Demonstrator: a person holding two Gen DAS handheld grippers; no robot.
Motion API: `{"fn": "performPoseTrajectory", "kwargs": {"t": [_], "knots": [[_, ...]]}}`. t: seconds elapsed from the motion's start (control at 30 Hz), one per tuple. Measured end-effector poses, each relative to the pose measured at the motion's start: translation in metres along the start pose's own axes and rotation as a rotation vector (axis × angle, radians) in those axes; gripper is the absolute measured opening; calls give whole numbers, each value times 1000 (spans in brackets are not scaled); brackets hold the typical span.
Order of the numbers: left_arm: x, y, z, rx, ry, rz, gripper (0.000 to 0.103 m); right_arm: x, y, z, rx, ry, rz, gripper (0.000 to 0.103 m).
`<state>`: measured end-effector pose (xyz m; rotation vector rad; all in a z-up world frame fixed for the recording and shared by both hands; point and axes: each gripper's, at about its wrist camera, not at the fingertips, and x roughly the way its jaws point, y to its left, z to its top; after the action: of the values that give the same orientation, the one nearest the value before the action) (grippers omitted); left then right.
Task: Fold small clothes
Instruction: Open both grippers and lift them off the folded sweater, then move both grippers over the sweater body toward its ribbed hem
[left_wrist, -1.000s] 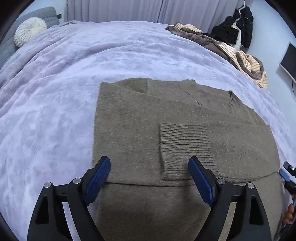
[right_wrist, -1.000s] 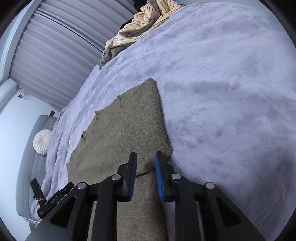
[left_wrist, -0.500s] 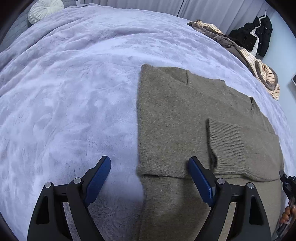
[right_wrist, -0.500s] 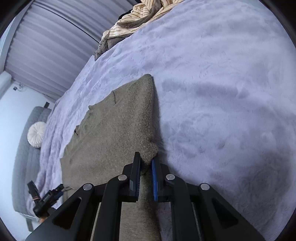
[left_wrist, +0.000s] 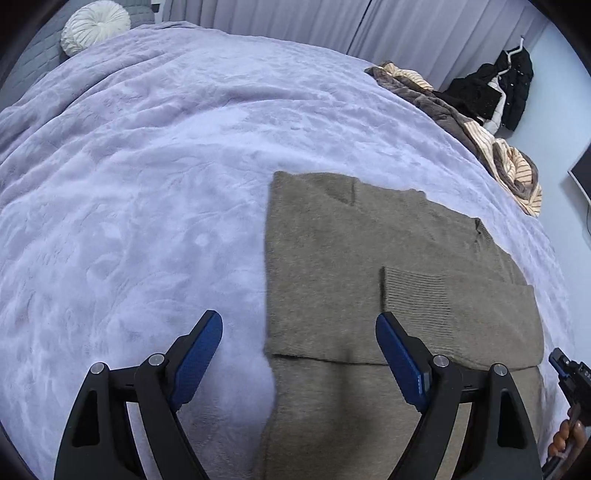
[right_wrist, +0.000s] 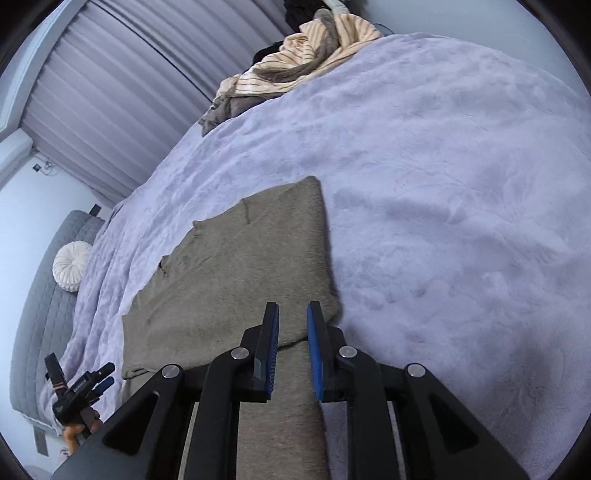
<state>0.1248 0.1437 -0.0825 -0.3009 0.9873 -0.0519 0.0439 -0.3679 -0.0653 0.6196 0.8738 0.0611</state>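
An olive-brown knit sweater (left_wrist: 351, 258) lies flat on the lilac bedspread (left_wrist: 147, 177), partly folded, with a ribbed sleeve cuff (left_wrist: 413, 295) laid across it. My left gripper (left_wrist: 299, 332) is wide open above the sweater's left edge, holding nothing. In the right wrist view the sweater (right_wrist: 236, 273) reaches under my right gripper (right_wrist: 293, 317). Its jaws stand a narrow gap apart over the folded right corner, empty. The other gripper shows at the left edge (right_wrist: 79, 387).
A pile of striped and brown clothes (left_wrist: 480, 129) lies at the bed's far right edge. A white round cushion (left_wrist: 94, 26) rests on a grey sofa at the far left. Dark jackets (left_wrist: 506, 85) hang by the wall. Curtains run behind the bed.
My left gripper has shifted left, from the sweater's middle to its left edge. My right gripper narrowed near the sweater's right corner, then opened slightly.
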Motion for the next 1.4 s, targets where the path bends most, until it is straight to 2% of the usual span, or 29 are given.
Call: {"fn": "performPoseTrajectory", "kwargs": {"t": [0.13,0.2,0.23,0.3,0.53,0.7,0.77,0.8,0.83,0.9,1.03,1.4], "knots": [[15,-36,-4,90,6,16,87,27,9,-7,-9,59,-8,19],[33,-46,-12,149,34,118,87,37,4,-13,-3,83,-35,15],[39,-47,-16,158,45,143,87,37,0,-15,13,76,-21,15],[35,-43,-21,140,11,125,87,35,-6,-16,40,71,3,15],[16,-41,-25,114,39,114,87,30,-8,-20,50,82,27,15],[-2,-40,-40,112,39,97,87,16,0,-28,36,85,52,16],[-10,-40,-49,112,38,88,87,9,3,-32,42,80,72,19],[-13,-40,-53,110,38,85,87,7,4,-36,49,79,84,27],[-16,-40,-58,109,40,82,87,4,5,-41,57,78,97,43],[-21,-40,-68,109,49,84,87,1,8,-52,67,75,134,56],[-29,-40,-89,98,77,82,87,-2,15,-71,67,83,168,56],[-57,-44,-131,118,90,83,87,-35,15,-102,73,68,182,58]]}}
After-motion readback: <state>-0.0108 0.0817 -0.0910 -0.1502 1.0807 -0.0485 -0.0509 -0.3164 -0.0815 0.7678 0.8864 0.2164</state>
